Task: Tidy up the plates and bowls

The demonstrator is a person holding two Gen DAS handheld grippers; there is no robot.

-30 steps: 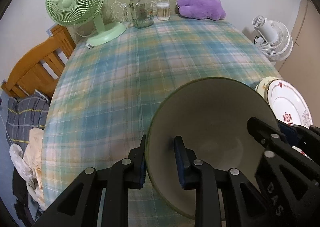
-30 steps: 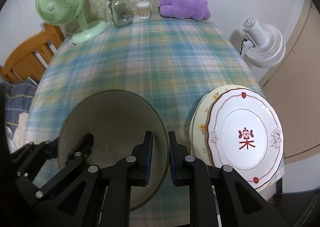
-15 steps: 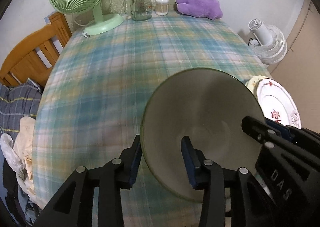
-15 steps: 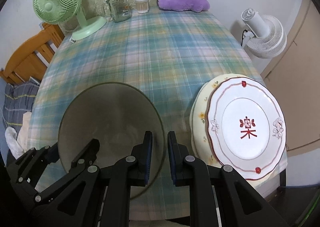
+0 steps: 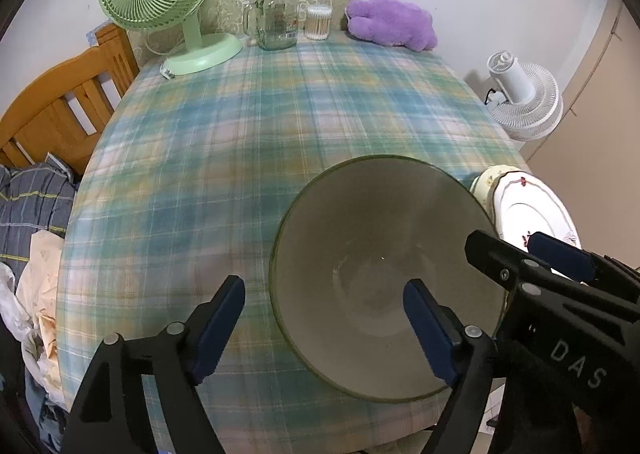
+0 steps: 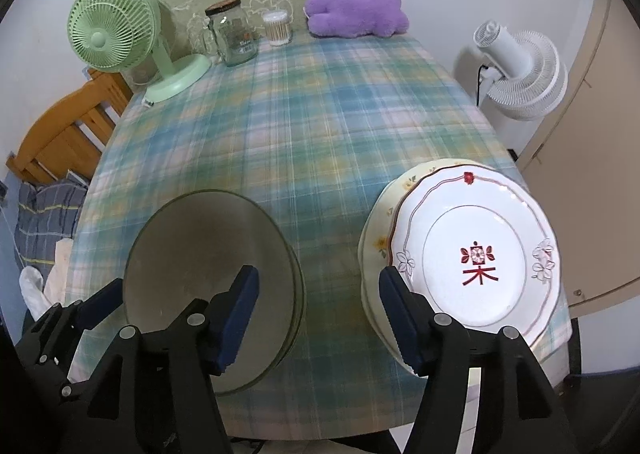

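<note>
Both pairs of jaws, pinched on opposite sides of the bowl's rim a second ago, have just been opening and now stand off it. The glass bowl (image 5: 384, 274) sits free on the plaid tablecloth (image 5: 248, 158), near the table's front edge.

In the left wrist view the left gripper (image 5: 326, 324) is spread wide. Its left pad hangs over the cloth just outside the bowl's rim at about 8 o'clock of the bowl, its right pad hangs over the bowl's inside, and the rim passes between them untouched. The right gripper (image 6: 318, 316) is parted to a middling width. Its left pad is over the bowl's right edge; its right pad is in front of the left edge of the plate stack. Neither pad presses on anything.

At 3 o'clock of the bowl, just beside it, lies the stack: a white plate with a red character (image 6: 476, 254) on top of a cream floral plate (image 6: 380, 238).

Along the far edge, from 11 to 1 o'clock of the table, stand a green desk fan (image 5: 160, 2), a lidded glass jar (image 5: 276, 18), a cotton swab container (image 5: 318, 22) and a purple plush toy (image 5: 392, 24). A white floor fan (image 6: 520, 70) stands off the table at 2 o'clock, and a wooden chair (image 5: 60, 110) at 9 o'clock.
</note>
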